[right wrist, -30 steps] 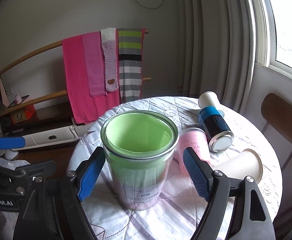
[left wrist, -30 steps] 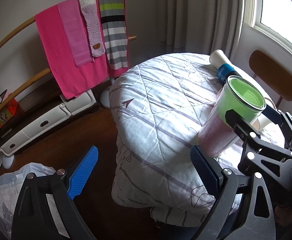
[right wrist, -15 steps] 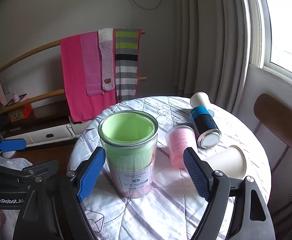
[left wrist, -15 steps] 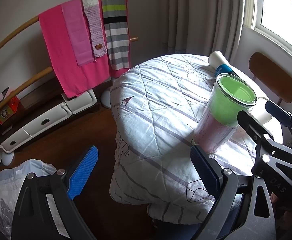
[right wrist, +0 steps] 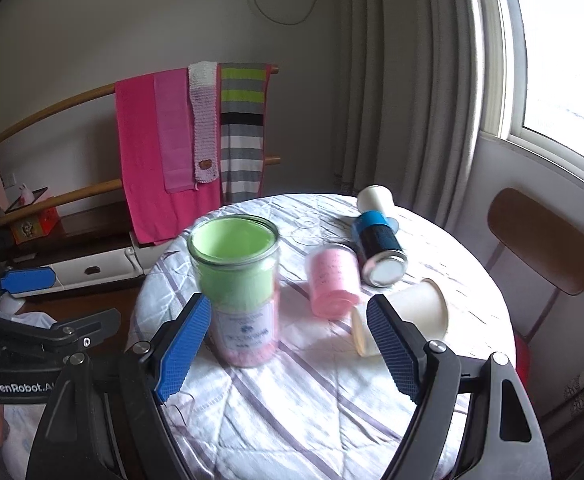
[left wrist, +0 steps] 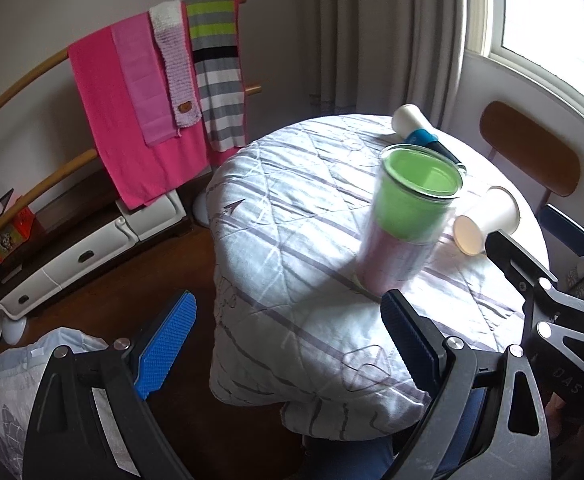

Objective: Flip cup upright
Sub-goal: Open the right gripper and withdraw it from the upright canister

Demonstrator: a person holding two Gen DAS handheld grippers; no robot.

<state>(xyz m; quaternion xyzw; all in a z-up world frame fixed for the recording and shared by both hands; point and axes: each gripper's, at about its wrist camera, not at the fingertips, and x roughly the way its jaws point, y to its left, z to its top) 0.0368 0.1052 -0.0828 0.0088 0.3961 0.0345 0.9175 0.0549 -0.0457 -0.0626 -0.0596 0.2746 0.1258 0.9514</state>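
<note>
Quilted white cloth with grey-purple stripes is covering the round table (right wrist: 324, 412), which is sitting by a curtained window with a wooden-backed chair (right wrist: 542, 240) behind it. From the right wrist view, the right gripper (right wrist: 288, 348) is hanging over the table's near edge with its blue pads wide apart and nothing between them; the left gripper (left wrist: 288, 344) is likewise gaping and empty, hovering off the table's side above the floor.

Just ahead of the right gripper's left pad, the clear glass tumbler with the green liner (right wrist: 238, 292) is standing upright, mouth up, on the cloth. Beyond it, a pink cup (right wrist: 332, 280) is resting near the middle of the table, blurred, so I cannot tell which way its mouth is facing. Just beside that, a white paper cup (right wrist: 404, 320) is lying on its side with its mouth toward the camera, and farther back a blue-and-black can (right wrist: 378, 246) is lying on its side next to another white cup (right wrist: 376, 198).

If the paper cup is the next to right, it is likely feather-light, thin-walled and easily crushed, and it may roll away. A gentle pinch across the side wall near the stiffer rolled rim looks safest.
</note>
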